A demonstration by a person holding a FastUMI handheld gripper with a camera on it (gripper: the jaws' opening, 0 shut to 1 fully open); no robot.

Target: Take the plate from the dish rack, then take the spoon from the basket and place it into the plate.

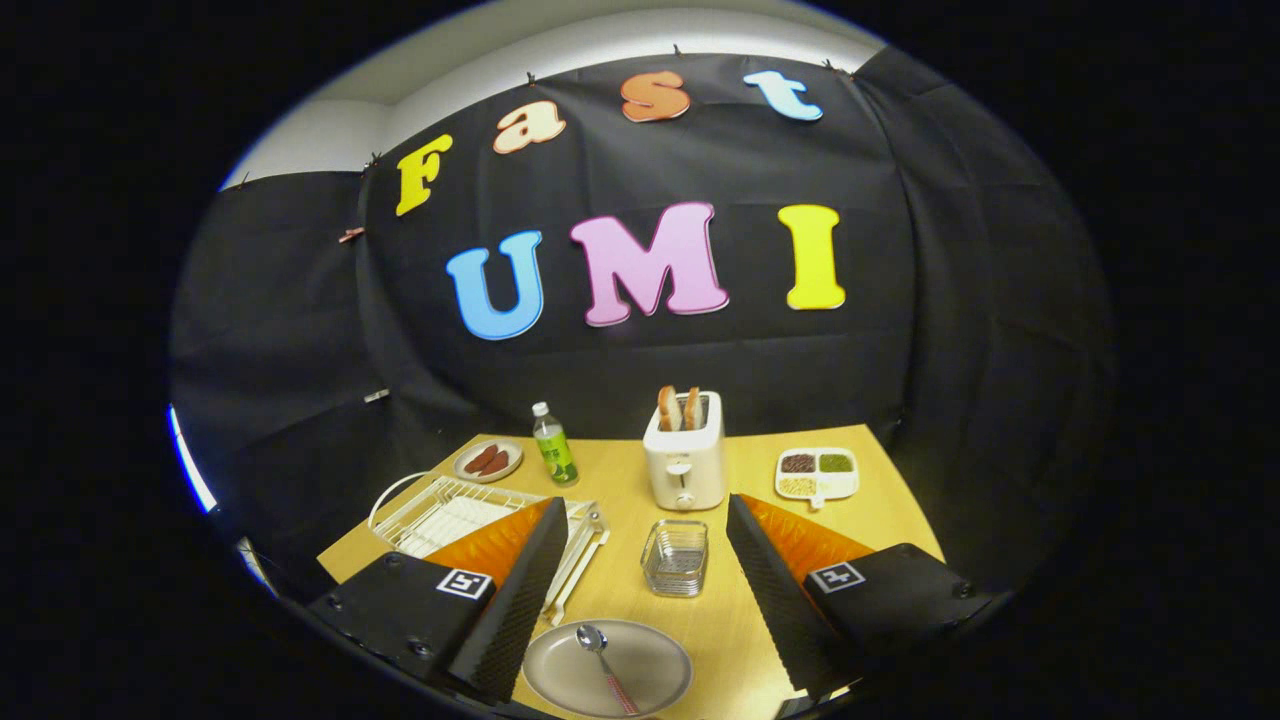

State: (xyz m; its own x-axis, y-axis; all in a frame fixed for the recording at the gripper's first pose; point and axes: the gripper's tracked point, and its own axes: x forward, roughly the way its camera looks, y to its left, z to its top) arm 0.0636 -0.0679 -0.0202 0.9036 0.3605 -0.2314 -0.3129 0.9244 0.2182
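Table (890, 520) first: the wooden top carries everything you need to check, so work down from it. The white wire dish rack (450, 510) sits behind your left finger, and as far as you can see it holds no plate. The toaster (685, 465) with two slices of bread stands beyond the fingers, a divided tray of grains (817, 472) to its right, a small dish of sausages (488, 460) and a green-labelled bottle (553, 445) to its left.

Your gripper (645, 590) is released, fingers spread wide and pressing on nothing. Between them sits the little wire basket (675, 557), which looks empty. Nearer to you, also between the fingers, the plate (650, 680) lies flat on the table, and the spoon (603, 660) rests in it, bowl toward the basket and handle pointing back at you.

Judging from that layout, both steps look finished: plate out of the rack, spoon out of the basket and into the plate. Nothing appears left for you but to draw the gripper clear.
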